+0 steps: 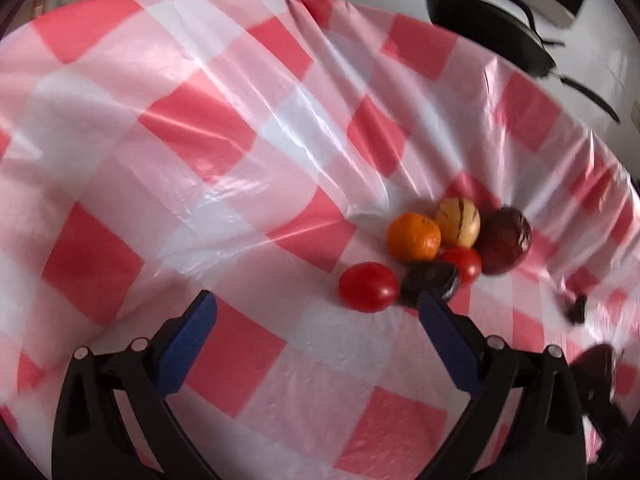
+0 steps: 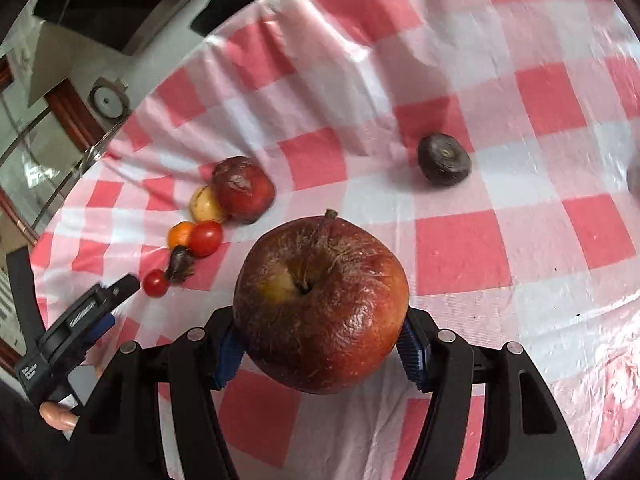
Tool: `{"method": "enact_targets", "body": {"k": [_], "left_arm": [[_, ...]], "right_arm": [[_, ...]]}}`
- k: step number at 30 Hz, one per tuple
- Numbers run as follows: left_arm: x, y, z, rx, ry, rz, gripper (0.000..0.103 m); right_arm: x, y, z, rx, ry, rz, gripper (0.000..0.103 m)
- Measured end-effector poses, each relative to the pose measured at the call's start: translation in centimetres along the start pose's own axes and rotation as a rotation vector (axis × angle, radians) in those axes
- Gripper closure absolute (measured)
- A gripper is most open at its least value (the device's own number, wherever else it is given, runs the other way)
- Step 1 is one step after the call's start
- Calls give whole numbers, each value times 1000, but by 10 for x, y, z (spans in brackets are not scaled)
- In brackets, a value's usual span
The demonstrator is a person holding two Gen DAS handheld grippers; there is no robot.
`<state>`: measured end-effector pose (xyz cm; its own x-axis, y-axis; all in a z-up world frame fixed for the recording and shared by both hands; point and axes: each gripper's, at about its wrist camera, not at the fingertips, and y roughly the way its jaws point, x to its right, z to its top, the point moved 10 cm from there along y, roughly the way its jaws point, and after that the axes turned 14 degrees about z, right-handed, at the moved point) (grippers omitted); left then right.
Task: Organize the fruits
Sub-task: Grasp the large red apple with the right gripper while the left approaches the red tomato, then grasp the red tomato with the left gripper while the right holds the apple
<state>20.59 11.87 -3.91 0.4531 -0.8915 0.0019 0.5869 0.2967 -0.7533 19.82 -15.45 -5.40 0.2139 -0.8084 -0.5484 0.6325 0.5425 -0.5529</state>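
My right gripper (image 2: 320,344) is shut on a wrinkled red apple (image 2: 320,312), held just above the checked tablecloth (image 2: 460,256). To its left lies a cluster of fruit: a dark red fruit (image 2: 242,188), a yellow one (image 2: 206,204), an orange (image 2: 180,234), a tomato (image 2: 205,238), a dark shrivelled fruit (image 2: 180,264) and a small tomato (image 2: 155,283). A dark plum (image 2: 444,158) lies alone further back on the right. My left gripper (image 1: 316,308) is open and holds nothing. Just beyond its right finger are the tomato (image 1: 368,287), the dark fruit (image 1: 430,280) and the orange (image 1: 414,237).
A black pan (image 1: 492,36) sits beyond the table's far edge on a white surface. The left gripper (image 2: 92,308) and the person's hand (image 2: 56,416) show at the lower left of the right wrist view. The tablecloth is creased plastic.
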Motion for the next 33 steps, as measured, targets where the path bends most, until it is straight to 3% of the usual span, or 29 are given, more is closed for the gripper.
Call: {"method": "enact_targets", "body": {"k": [4,6,10,15,18,20,27,33], "left_arm": [[17,7,-11,-45,134,-39,12],[24,8,-15,-35,196,-14,15],[32,14,-16,-40,245,-16,17],[35,28,-4,-43,260,-34,32],[36,33,2,-35,272,-31,46],[40,32,3,-29,278,-59,67],[43,11,2,32,270,-105,68],[39,-4,7,65,194,-149,68]], "right_arm": [[0,5,5,-22,-5,10,40],[-1,2,5,-22,-4,13,40],[0,3,5,-28,-4,7,40],[0,3,5,-30,-1,7,40],[-1,5,4,-33,-1,7,40],[-1,4,4,-35,-2,7,40],[-3,5,4,-36,-4,8,40],[-4,5,3,-34,-6,36,40]]}}
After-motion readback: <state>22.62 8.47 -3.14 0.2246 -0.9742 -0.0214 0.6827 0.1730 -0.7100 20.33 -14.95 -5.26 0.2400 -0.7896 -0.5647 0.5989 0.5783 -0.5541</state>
